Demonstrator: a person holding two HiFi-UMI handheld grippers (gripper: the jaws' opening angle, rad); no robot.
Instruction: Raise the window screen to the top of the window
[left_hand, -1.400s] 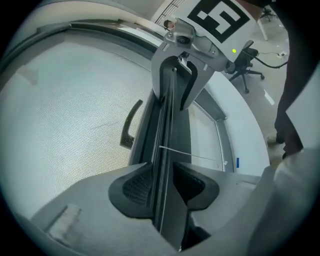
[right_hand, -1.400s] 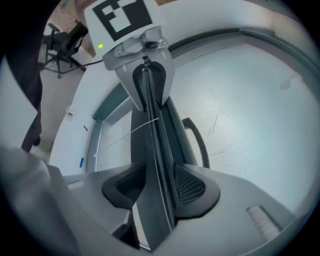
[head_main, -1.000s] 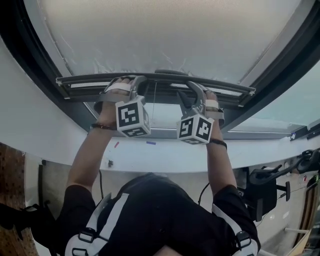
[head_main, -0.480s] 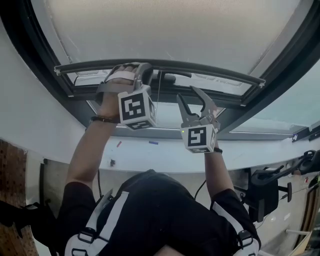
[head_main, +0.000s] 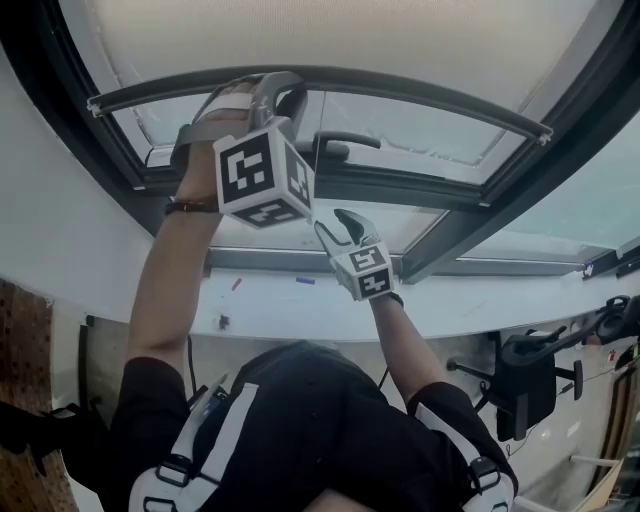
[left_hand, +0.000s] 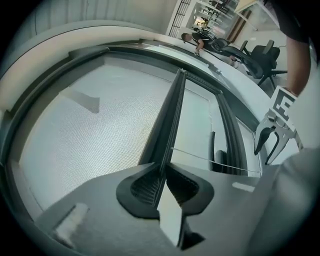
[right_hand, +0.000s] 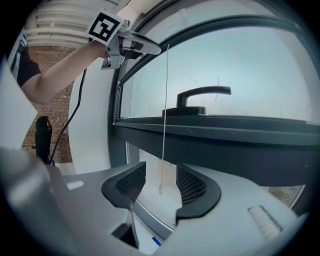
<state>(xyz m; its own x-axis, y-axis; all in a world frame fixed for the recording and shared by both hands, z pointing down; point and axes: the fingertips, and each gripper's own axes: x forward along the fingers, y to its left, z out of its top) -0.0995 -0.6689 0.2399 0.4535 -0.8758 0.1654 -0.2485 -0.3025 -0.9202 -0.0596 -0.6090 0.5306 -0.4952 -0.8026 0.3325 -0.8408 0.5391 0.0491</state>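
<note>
Indoors, at a dark-framed window (head_main: 420, 195) set in a white wall, above a pale sill (head_main: 300, 305) (office chair (head_main: 520, 385) at lower right, of no concern). Located across the upper frame of the head view: window screen (head_main: 350, 35), pale mesh ending in a dark bottom bar (head_main: 420, 90), long axis running left to right. Clamped on that bar near its left end: left gripper (head_main: 283, 90), pads nearly together on the thin edge, just eased a little wider without letting go. Held lower, at frame centre, well apart from the bar and below the window handle (head_main: 345, 143): right gripper (head_main: 335, 222), jaws apart, nothing between them; only a thin pull cord (right_hand: 166, 115) hanging beyond. Judged part-raised: clear glass exposed under the bar, top of the window farther toward the upper edge. For the next move, push upward, square to the bar's long axis. Expect tilt from a one-ended grip; bring the right gripper up to the bar's right half, or keep the lift slow.
</note>
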